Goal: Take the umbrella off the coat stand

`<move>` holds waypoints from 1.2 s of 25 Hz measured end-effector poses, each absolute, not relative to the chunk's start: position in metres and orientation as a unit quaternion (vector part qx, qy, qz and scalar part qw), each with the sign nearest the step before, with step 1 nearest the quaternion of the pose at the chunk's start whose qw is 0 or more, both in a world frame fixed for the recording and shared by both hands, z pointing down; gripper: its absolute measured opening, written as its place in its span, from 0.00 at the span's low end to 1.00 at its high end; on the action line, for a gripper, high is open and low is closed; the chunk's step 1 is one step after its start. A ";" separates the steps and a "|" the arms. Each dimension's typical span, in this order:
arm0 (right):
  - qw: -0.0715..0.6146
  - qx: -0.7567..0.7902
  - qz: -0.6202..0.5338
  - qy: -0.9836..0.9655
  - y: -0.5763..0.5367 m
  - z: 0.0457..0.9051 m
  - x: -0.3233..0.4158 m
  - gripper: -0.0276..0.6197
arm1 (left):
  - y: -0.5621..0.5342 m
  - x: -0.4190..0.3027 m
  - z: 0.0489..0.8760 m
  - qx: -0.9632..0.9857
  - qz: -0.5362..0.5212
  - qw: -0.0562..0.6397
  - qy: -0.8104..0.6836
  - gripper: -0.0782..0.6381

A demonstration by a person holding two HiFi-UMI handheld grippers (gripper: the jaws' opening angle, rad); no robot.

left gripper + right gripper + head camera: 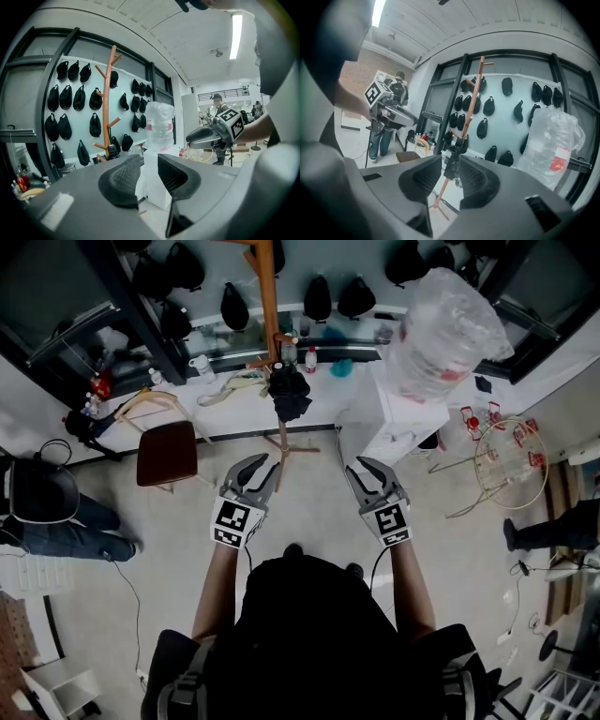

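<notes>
In the head view a wooden coat stand (269, 315) rises in front of a white counter. A black folded umbrella (290, 393) hangs from one of its low pegs. My left gripper (265, 472) and right gripper (361, 474) are held side by side over the floor, short of the stand and apart from it. Each is slightly open with nothing between its jaws. The left gripper view has the stand (108, 93) at the left, with the umbrella (112, 151) small and low on it. In the right gripper view the distant umbrella (451, 169) shows through the gap of the right gripper (449, 159).
A brown stool (167, 453) stands left of the stand. A white water dispenser with a big clear bottle (441, 320) is to its right, and a wire rack (511, 460) beyond that. A person sits at the left (56, 512). Black bags hang on the wall behind (65, 98).
</notes>
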State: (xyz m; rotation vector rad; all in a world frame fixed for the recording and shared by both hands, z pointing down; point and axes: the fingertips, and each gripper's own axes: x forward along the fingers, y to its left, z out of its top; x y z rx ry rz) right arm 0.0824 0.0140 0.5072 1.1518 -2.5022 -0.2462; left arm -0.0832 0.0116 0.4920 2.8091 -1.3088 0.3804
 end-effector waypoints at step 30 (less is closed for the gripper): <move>0.177 0.429 -0.067 -0.883 0.014 0.512 0.045 0.52 | -0.002 -0.120 0.499 0.908 0.118 0.017 -0.401 0.50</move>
